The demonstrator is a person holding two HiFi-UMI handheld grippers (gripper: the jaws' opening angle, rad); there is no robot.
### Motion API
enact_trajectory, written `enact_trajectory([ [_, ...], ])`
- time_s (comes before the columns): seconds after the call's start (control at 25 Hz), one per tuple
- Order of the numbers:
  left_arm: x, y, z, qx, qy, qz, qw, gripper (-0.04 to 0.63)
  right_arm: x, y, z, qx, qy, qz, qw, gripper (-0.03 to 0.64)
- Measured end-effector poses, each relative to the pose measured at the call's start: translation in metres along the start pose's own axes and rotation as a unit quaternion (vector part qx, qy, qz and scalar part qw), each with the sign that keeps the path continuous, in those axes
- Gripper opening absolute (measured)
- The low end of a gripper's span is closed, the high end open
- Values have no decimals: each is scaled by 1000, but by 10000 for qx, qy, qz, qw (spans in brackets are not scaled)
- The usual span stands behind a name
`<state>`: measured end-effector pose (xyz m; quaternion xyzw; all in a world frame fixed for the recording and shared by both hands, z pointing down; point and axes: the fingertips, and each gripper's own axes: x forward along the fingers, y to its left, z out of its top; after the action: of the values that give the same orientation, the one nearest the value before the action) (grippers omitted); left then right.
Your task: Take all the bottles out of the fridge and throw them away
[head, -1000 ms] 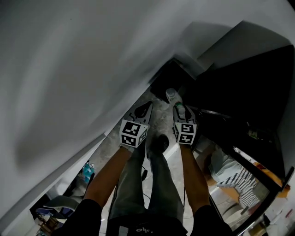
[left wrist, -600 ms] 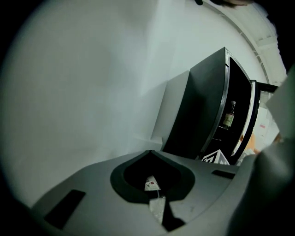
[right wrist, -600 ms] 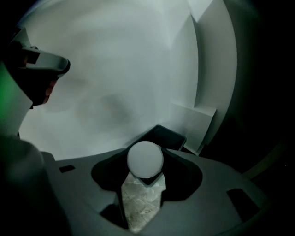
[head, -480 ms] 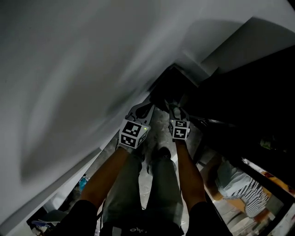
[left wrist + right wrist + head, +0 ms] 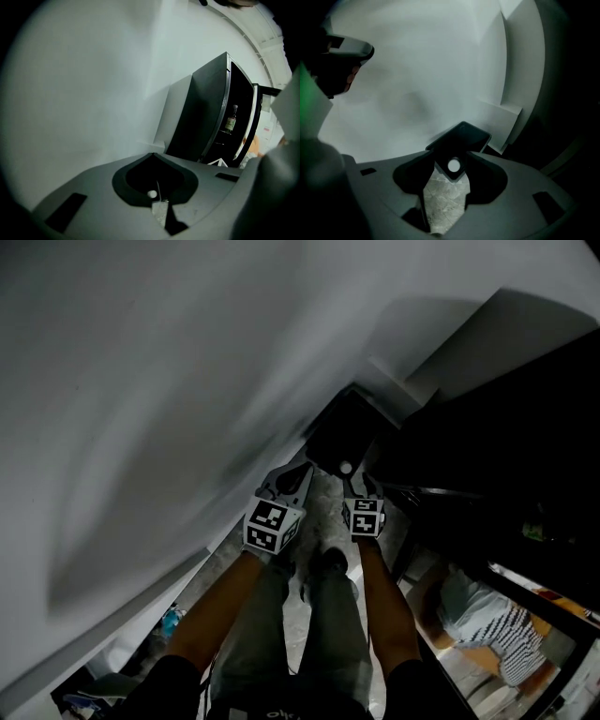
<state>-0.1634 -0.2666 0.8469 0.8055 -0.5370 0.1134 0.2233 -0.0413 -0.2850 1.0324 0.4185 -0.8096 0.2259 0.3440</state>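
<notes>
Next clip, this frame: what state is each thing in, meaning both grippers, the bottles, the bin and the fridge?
left gripper: jaws shut, empty.
right gripper: jaws apart.
bottle: only its white cap shows, at the bin's near edge; gripped or loose, cannot tell.
bin: lidless, open-topped.
fridge: looks open.
second bottle: upright inside the fridge.
</notes>
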Motion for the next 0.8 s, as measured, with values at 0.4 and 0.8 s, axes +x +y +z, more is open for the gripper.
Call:
enact_trajectory([
  [0.4, -86, -55, 99, 0, -122, 65, 9999, 0, -181, 22, 116, 258, -993, -36, 9947, 162],
  [0.8, -164, -174, 218, 148, -402, -282, 9987, 0, -418, 24, 218, 431, -1948, -160, 9798, 8],
])
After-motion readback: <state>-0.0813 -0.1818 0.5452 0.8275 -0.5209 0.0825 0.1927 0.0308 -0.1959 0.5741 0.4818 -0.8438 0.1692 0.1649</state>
